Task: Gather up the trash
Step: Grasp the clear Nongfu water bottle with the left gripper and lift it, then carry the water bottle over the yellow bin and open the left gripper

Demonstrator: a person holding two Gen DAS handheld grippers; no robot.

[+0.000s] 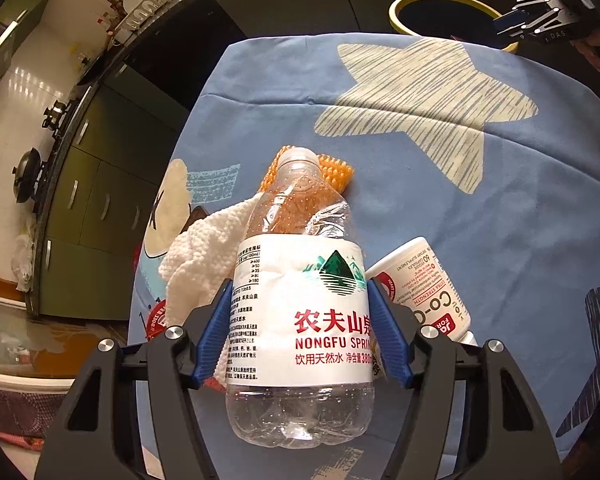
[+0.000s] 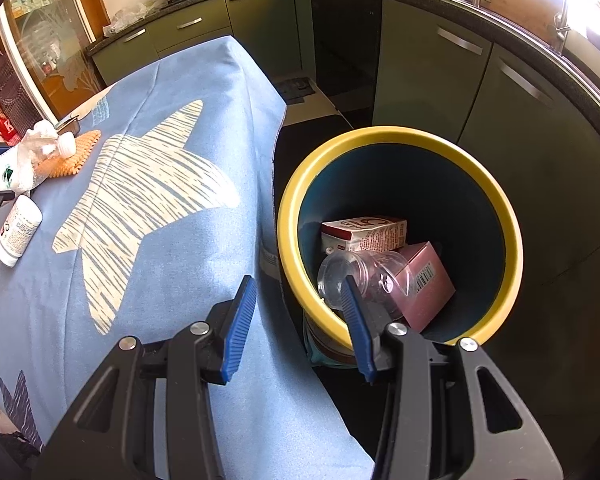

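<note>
1. You're clamping the left gripper on the water bottle; blue pads are pressing the label on both sides, mid-body, likely so the crushed clear upper part isn't giving way.
2. Bottle is lying on the blue star cloth, cap end pointing away from you, resting over the orange bristly pad and against the white crumpled tissue.
3. White supplement bottle is lying just beside the right-hand pad, touching or nearly; I can't tell which. Lifting straight up looks safest.
4. You're holding the right gripper released, nothing between its pads, over the cloth edge near the yellow-rimmed bin.
5. Bin is sitting past the table edge, already holding a carton, pink box and clear cup; room is left on top.
6. Cloth between bottle and bin is lying bare, giving an open path.
</note>
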